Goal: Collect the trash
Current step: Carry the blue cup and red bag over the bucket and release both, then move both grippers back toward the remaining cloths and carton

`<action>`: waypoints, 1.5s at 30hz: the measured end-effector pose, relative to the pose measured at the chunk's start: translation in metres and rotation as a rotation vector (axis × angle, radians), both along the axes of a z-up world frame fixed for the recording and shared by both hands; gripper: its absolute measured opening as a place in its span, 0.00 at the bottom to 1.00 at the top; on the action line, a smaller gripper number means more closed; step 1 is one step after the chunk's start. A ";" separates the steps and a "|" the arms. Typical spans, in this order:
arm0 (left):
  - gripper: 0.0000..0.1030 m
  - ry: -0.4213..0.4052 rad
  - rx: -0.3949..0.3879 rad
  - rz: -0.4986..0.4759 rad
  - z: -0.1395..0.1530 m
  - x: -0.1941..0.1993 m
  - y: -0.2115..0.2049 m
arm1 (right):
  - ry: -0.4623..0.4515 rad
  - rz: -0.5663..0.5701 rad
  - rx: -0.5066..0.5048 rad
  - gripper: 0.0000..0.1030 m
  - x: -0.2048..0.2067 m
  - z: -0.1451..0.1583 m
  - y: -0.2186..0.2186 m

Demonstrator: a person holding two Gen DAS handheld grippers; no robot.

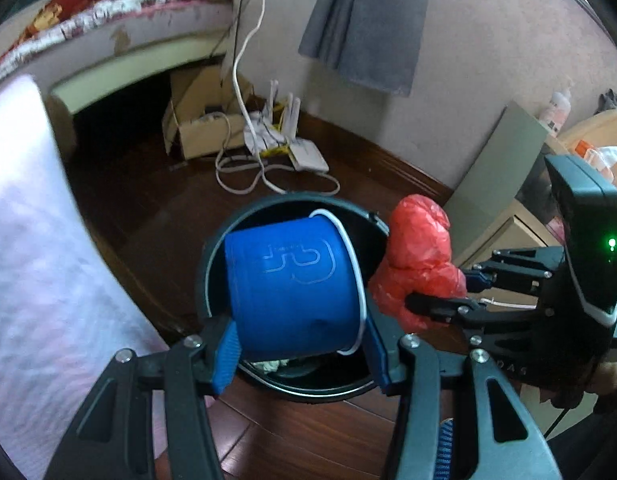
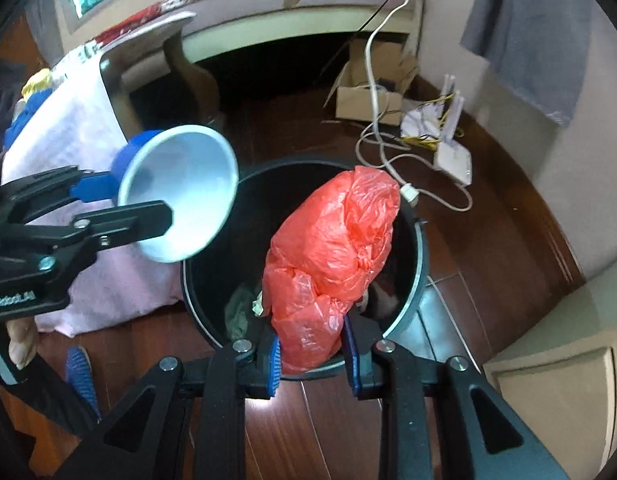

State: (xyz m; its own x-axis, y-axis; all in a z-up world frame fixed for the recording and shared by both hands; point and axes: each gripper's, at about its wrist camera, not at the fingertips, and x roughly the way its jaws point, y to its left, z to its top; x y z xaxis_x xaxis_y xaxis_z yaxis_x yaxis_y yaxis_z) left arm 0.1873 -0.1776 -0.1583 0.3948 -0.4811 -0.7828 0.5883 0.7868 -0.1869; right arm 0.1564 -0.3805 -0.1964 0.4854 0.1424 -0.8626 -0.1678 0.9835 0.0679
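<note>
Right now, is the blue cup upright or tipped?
Tipped. The blue cup lies on its side between the left gripper's fingers, over the black bin; its white, empty-looking inside faces the right wrist camera.

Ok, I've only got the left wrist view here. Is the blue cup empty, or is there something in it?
Observer: The right wrist view looks into the blue cup. It is white inside and no contents show.
Operator: Is the red bag over the bin or beside it?
Observer: The red bag hangs over the mouth of the bin, pinched in the right gripper.
Operator: Anything in the bin?
Observer: A crumpled grey-green piece lies at the bottom.
</note>
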 end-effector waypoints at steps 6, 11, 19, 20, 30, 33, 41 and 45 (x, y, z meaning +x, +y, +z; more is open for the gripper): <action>0.65 0.098 -0.019 -0.008 -0.019 0.012 -0.002 | -0.003 0.065 -0.030 0.36 0.024 -0.020 0.009; 0.91 0.070 0.049 0.044 -0.026 0.005 0.006 | 0.009 0.007 -0.154 0.87 0.020 -0.039 -0.001; 0.97 0.004 0.099 0.146 -0.018 -0.007 0.020 | 0.013 -0.090 -0.152 0.92 0.011 -0.030 -0.019; 0.97 -0.006 0.093 0.161 -0.013 -0.011 0.023 | 0.009 -0.091 -0.156 0.94 0.009 -0.028 -0.019; 0.98 -0.048 0.090 0.258 0.027 -0.039 0.058 | -0.099 -0.124 -0.155 1.00 -0.019 0.032 0.007; 0.99 -0.075 0.090 0.278 0.041 -0.052 0.069 | -0.150 -0.150 -0.111 1.00 -0.030 0.060 0.015; 0.99 -0.126 0.043 0.334 0.083 -0.068 0.098 | -0.238 -0.197 -0.062 1.00 -0.055 0.113 0.037; 0.99 -0.169 0.030 0.367 0.099 -0.074 0.115 | -0.268 -0.187 -0.044 1.00 -0.058 0.128 0.053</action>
State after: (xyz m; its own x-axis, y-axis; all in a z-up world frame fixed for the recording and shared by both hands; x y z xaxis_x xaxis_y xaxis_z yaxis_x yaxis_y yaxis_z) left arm 0.1134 -0.0625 -0.0594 0.6603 -0.2623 -0.7037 0.2875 0.9539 -0.0859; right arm 0.0989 -0.3276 -0.0684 0.7101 -0.0056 -0.7041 0.0100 0.9999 0.0021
